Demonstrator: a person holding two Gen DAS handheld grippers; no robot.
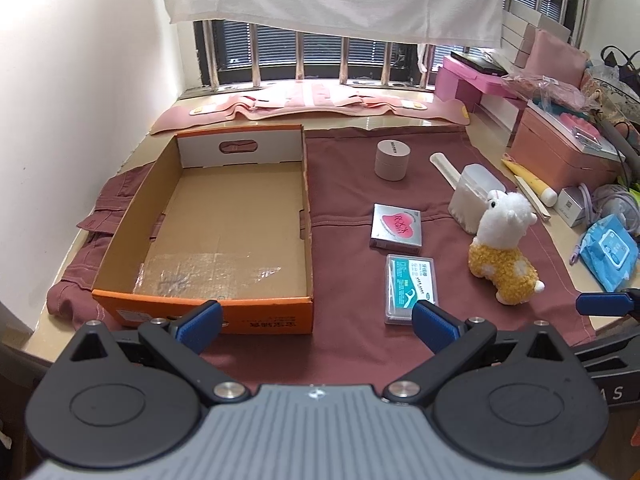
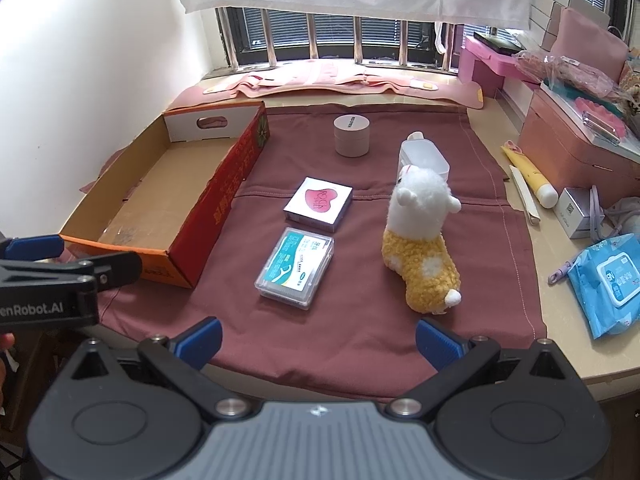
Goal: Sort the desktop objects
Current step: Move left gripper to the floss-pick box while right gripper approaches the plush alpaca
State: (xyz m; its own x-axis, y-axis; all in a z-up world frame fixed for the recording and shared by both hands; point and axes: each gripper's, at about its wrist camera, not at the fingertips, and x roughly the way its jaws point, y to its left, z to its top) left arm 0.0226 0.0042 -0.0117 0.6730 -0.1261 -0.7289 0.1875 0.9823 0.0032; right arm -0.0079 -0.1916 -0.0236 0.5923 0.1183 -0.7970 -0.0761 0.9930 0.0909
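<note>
An empty orange cardboard box (image 1: 200, 300) (image 2: 192, 240) sits at the left on a maroon cloth (image 1: 352, 352) (image 2: 360, 340). To its right lie a clear floss-pick case (image 1: 411, 289) (image 2: 296, 266), a silver box with a pink heart (image 1: 397, 226) (image 2: 319, 204), a pink round jar (image 1: 392, 159) (image 2: 352, 135), a clear scoop-like container (image 1: 470, 196) (image 2: 426, 158) and a white-and-yellow plush alpaca (image 1: 504, 248) (image 2: 420, 244). My left gripper (image 1: 316, 326) is open and empty at the cloth's near edge, between box and floss case. My right gripper (image 2: 318, 342) is open and empty, in front of the floss case.
Right of the cloth lie a yellow tube (image 2: 530, 178), a blue wipes pack (image 2: 610, 282) (image 1: 610, 252), a small white box (image 2: 576, 212) and pink storage boxes (image 2: 580, 140). A white wall is at the left, a barred window (image 1: 312, 56) behind.
</note>
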